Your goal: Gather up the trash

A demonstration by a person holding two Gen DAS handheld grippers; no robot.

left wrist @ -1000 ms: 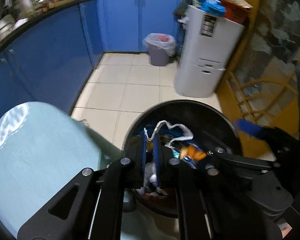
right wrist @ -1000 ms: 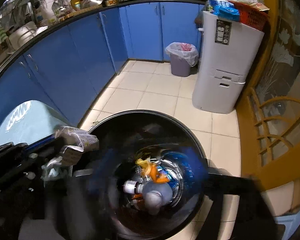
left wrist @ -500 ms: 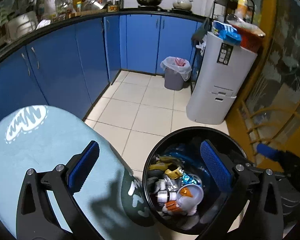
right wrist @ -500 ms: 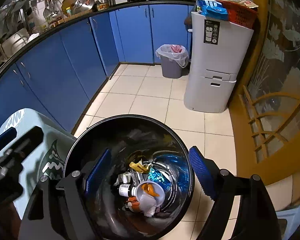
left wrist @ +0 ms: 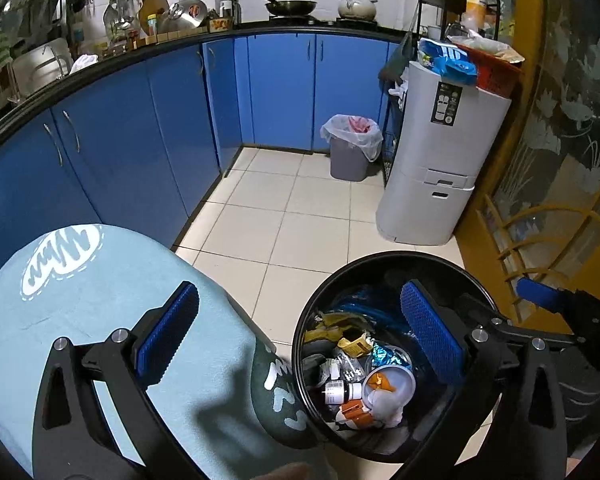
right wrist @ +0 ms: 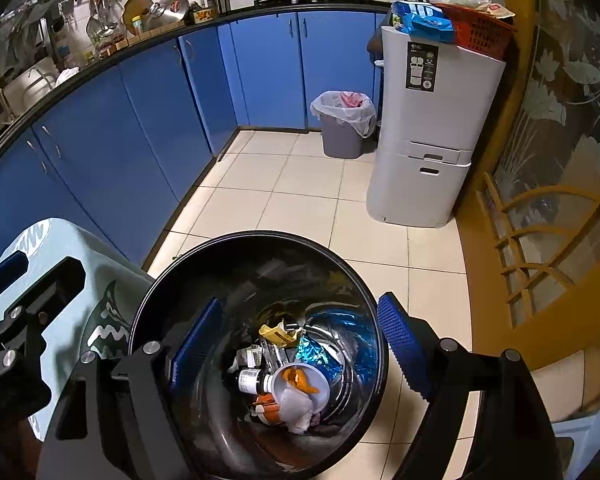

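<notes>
A glossy black bin [right wrist: 256,240] holds trash in yellow, orange, white and shiny blue foil [right wrist: 318,354]. The stool [left wrist: 100,280] is pale blue with white zigzag marks. Blue cupboards [left wrist: 140,128], cream floor tiles [left wrist: 308,216], grey waste basket [left wrist: 350,160] with clear liner

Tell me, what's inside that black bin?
The black bin holds a white cup, small bottle, yellow wrapper and blue foil; whatever lies beneath them is covered.

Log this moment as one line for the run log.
left gripper: open, empty | right gripper: open, empty, above bin | round black trash bin: holds wrappers, bottle, cup
</notes>
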